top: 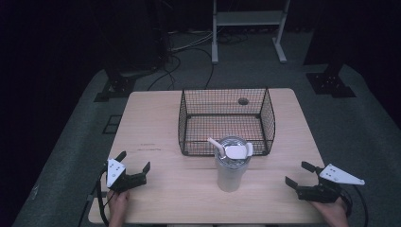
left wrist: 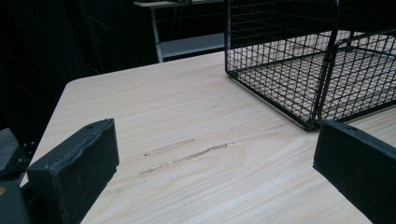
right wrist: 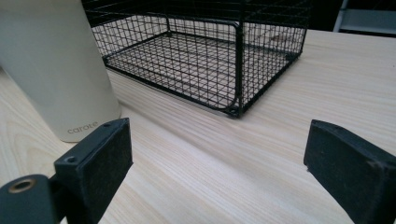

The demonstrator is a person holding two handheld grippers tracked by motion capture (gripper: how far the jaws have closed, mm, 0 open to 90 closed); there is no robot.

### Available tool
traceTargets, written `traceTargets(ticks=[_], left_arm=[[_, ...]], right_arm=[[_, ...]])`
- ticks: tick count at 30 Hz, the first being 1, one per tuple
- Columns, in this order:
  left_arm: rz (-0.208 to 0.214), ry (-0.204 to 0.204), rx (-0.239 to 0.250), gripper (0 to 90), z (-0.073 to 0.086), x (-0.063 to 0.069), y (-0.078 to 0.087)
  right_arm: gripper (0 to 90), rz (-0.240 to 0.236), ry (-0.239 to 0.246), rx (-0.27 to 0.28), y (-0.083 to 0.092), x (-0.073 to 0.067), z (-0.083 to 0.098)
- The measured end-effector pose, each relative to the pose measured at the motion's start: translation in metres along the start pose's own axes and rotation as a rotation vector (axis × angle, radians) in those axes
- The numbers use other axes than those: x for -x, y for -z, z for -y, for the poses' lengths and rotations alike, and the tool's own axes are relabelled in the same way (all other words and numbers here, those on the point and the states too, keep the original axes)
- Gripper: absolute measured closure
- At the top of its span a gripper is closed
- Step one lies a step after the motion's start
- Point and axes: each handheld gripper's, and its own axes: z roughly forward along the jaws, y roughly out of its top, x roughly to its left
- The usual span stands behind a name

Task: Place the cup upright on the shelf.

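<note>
A white tumbler with a lid and a straw stands upright on the wooden table, just in front of a black wire basket. The basket has nothing in it. My left gripper rests near the table's front left, open, with bare wood between its jaws. My right gripper sits at the front right, open, aimed toward the basket's corner. In the right gripper view the tumbler stands to the left of the jaws, apart from them.
A round cable hole lies in the table behind the basket. Beyond the table are a white frame's legs, black stand bases and cables on the grey floor.
</note>
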Motion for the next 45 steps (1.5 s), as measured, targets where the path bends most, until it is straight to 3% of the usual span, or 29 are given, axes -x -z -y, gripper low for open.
traceTargets(ticks=[4,25,45], left_arm=[[0.001,-0.003,-0.001,0.0,0.000,0.000,0.000],[0.007,-0.005,0.000,0.0,0.000,0.000,0.000],[0.006,-0.003,0.004,0.0,0.000,0.000,0.000]], right_arm=[[7.2,-0.011,0.011,0.004,-0.001,-0.002,-0.004],[7.2,-0.160,0.097,0.010,-0.012,-0.040,-0.038],[7.2,-0.285,0.155,-0.031,-0.040,-0.074,-0.044]])
